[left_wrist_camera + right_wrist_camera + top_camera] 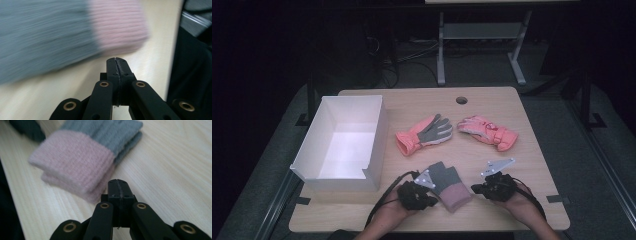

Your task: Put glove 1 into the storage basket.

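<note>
Nothing packed yet: grey-and-pink gloves [448, 185] lie at the table's [532, 150] near edge between the clamped-shut, empty left gripper [116, 60] and right gripper [118, 182]; box [374, 130] empty

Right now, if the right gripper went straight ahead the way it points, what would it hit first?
Most likely the pink cuff of the grey and pink knitted gloves. The shut right gripper points at its near edge, slightly to one side, so it might only graze it.
</note>
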A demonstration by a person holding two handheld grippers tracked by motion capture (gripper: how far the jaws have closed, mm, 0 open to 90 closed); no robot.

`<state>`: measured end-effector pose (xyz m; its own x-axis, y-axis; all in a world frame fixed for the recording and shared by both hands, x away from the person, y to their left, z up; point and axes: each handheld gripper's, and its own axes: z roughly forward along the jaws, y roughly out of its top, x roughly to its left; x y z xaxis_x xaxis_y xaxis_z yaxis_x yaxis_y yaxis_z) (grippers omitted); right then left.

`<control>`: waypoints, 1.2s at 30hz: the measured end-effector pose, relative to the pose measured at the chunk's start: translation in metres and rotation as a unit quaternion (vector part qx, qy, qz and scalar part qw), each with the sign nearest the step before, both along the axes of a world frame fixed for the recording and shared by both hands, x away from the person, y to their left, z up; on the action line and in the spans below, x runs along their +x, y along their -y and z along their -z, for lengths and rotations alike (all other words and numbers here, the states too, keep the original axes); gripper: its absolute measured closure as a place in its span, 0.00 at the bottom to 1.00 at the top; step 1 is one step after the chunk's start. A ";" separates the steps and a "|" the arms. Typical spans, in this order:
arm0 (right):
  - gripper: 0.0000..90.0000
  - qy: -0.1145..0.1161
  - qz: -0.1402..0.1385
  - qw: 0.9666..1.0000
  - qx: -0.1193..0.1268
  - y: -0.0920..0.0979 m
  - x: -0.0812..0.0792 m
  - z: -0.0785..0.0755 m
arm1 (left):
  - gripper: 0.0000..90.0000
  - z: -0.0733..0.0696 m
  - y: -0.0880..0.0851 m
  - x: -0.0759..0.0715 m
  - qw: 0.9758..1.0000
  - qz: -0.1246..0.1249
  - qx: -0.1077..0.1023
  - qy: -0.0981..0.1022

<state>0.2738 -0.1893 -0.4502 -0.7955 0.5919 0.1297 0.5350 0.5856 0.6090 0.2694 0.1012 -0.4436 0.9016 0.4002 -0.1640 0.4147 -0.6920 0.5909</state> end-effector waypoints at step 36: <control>1.00 -0.016 -0.097 0.995 0.023 -0.044 -0.010 0.004 | 1.00 -0.001 0.019 0.078 0.998 -0.058 -0.007 0.023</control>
